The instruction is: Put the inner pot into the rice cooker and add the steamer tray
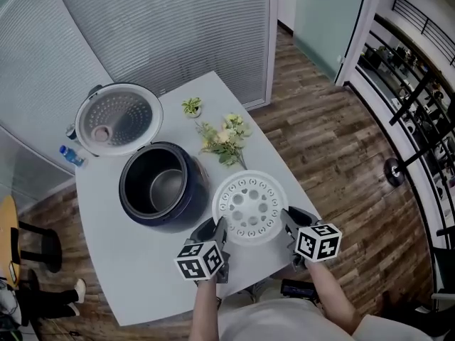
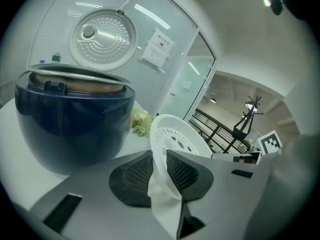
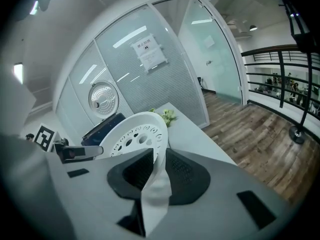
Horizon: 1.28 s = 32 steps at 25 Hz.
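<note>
- Rice cooker (image 1: 169, 217), its lid (image 1: 117, 118) open at 11 o'clock, holds the inner pot (image 1: 168, 186).
- Left gripper (image 1: 218, 229) and right gripper (image 1: 288, 223) clamp the steamer tray (image 1: 249, 206) rim at 8 and 4 o'clock.

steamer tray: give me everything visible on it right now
The steamer tray is white, round, shallow and plastic-looking. It has a raised rim and a flat floor pierced by a ring of oval slots around larger round holes. In the head view it sits roughly level to the right of the open rice cooker, near the table's front edge. The left gripper and right gripper pinch its rim on opposite sides, fingers shut on it. Nothing lies in it.
</note>
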Tool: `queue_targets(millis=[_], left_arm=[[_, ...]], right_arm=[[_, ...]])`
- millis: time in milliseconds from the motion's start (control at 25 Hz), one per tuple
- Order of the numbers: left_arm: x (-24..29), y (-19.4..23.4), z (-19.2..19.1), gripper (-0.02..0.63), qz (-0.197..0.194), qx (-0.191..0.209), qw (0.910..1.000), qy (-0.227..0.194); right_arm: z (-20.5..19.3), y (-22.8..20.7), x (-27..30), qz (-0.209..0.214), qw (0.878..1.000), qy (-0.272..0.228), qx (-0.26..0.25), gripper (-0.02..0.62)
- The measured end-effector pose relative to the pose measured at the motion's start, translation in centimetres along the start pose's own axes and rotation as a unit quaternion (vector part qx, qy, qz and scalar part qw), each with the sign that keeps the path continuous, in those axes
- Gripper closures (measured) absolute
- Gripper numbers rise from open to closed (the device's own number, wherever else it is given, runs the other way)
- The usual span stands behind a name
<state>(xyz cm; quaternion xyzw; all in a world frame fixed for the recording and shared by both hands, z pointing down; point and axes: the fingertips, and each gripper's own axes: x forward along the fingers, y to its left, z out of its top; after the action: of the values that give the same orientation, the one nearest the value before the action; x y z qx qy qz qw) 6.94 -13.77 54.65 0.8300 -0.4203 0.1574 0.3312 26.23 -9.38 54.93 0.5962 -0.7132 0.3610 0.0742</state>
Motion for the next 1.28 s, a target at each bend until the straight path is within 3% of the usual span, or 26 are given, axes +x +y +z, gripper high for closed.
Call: queue_targets(millis=[480,840,1280], left_arm=[[-2.3,-1.5,4.9,0.518,-0.008,0.018,0.9983,-0.056],[-4.8,-0.8,8.1,0.523,0.011,0.030,0.9942,-0.102],[-9.6,4.5,11.6,0.528,0.043,0.001,0.9886,-0.145]], right_arm=[[4.8,2.0,-1.0,0.026,0.998,-0.054,0.019,0.517],[7.5,4.9,-0.7,0.060,0.995,-0.077,0.014,0.523],[10.1,12.6,2.1,0.116,0.990,-0.073,-0.018,0.526]])
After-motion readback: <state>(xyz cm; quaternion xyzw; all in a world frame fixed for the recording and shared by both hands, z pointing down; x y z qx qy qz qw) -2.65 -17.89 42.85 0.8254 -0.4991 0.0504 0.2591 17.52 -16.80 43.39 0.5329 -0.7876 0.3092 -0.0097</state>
